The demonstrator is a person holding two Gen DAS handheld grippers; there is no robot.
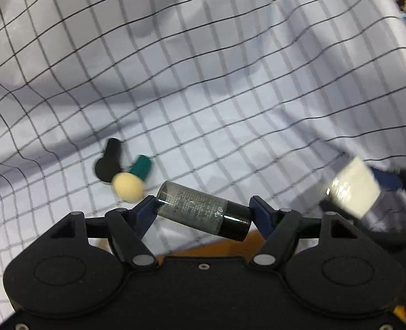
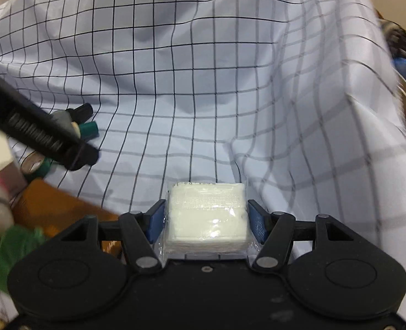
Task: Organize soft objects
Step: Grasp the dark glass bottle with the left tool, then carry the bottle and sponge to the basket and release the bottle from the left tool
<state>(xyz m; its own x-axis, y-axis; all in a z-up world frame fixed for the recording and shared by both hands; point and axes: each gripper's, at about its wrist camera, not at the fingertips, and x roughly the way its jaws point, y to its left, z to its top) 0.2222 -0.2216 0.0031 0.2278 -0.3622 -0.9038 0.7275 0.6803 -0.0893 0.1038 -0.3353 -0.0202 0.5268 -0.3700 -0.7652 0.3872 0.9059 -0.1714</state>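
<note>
A small glass bottle (image 1: 205, 211) with a black cap is pinched end to end between the blue pads of the left gripper (image 1: 204, 210), held tilted with the cap toward 4 o'clock. A plastic-wrapped stack of white cotton pads (image 2: 207, 217) is clamped squarely between the fingers of the right gripper (image 2: 206, 220); the same pack appears blurred at 3 o'clock in the left wrist view. Just beyond the bottle, at 10 o'clock, a beige makeup sponge (image 1: 127, 187), a teal-handled applicator (image 1: 141, 168) and a black-handled one (image 1: 108, 160) are seen lying together, touching, on the grid-patterned cloth (image 1: 230, 82). The cloth is spread in folds across the background of both views.
</note>
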